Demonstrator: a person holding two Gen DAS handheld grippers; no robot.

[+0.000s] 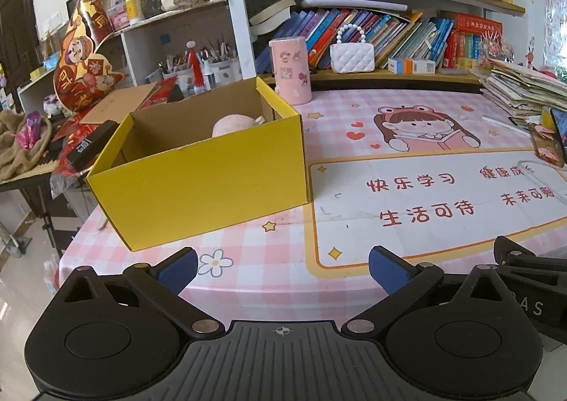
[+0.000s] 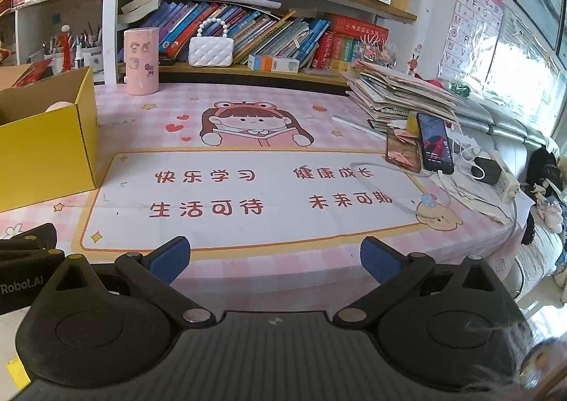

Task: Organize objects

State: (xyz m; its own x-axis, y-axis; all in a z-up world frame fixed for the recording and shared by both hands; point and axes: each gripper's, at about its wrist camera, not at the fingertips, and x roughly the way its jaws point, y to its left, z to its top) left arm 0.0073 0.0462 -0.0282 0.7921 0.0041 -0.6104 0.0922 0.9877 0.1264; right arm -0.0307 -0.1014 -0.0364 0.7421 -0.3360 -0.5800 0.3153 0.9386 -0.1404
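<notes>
Yellow cardboard box (image 1: 198, 170), open-topped with a pink soft toy (image 1: 235, 124) inside, sat ahead and left of the left gripper (image 1: 283, 270), nearer it than the right gripper (image 2: 274, 261), both gaping empty above the pink checked desk mat (image 2: 248, 117).

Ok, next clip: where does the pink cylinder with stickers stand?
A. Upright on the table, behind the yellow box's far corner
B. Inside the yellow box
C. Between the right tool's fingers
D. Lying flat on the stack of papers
A. The pink cylinder stands upright on the table just past the yellow box, in front of the bookshelf.
</notes>
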